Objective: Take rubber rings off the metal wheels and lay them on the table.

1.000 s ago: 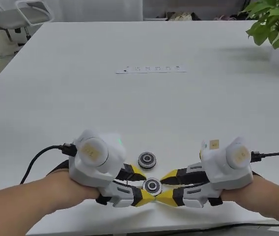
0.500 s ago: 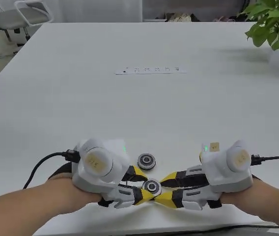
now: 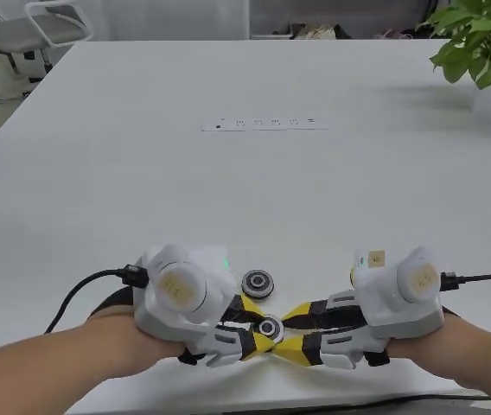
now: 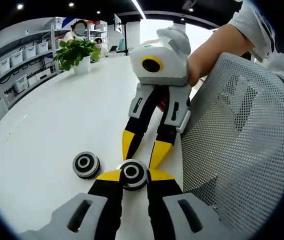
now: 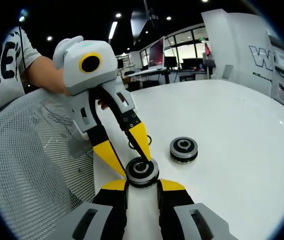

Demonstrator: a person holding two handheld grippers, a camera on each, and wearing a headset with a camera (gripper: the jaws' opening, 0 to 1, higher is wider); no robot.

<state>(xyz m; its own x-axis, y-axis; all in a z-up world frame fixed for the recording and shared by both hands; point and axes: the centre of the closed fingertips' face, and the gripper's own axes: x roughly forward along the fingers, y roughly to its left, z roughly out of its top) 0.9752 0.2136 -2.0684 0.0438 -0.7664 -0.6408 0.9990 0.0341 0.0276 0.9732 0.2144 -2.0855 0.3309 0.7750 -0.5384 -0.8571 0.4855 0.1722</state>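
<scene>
A metal wheel with a black rubber ring (image 3: 269, 328) is pinched between both grippers just above the table's near edge. My left gripper (image 3: 250, 332) closes on the wheel (image 4: 132, 174) from the left, and my right gripper (image 3: 289, 332) closes on the same wheel (image 5: 142, 171) from the right. The yellow tips of both meet around it. A second wheel with its rubber ring (image 3: 258, 283) lies flat on the table just behind them, also seen in the left gripper view (image 4: 86, 165) and the right gripper view (image 5: 184, 149).
The white table (image 3: 254, 190) stretches far ahead. A flush power strip (image 3: 264, 124) sits mid-table. A potted plant (image 3: 479, 43) stands at the far right. Cables (image 3: 81, 290) trail from both grippers. A mesh chair back (image 4: 237, 140) is close behind the table edge.
Both grippers have stayed clamped on the wheel. The left gripper has shifted slightly right and rolled a little; the held wheel has barely moved.
</scene>
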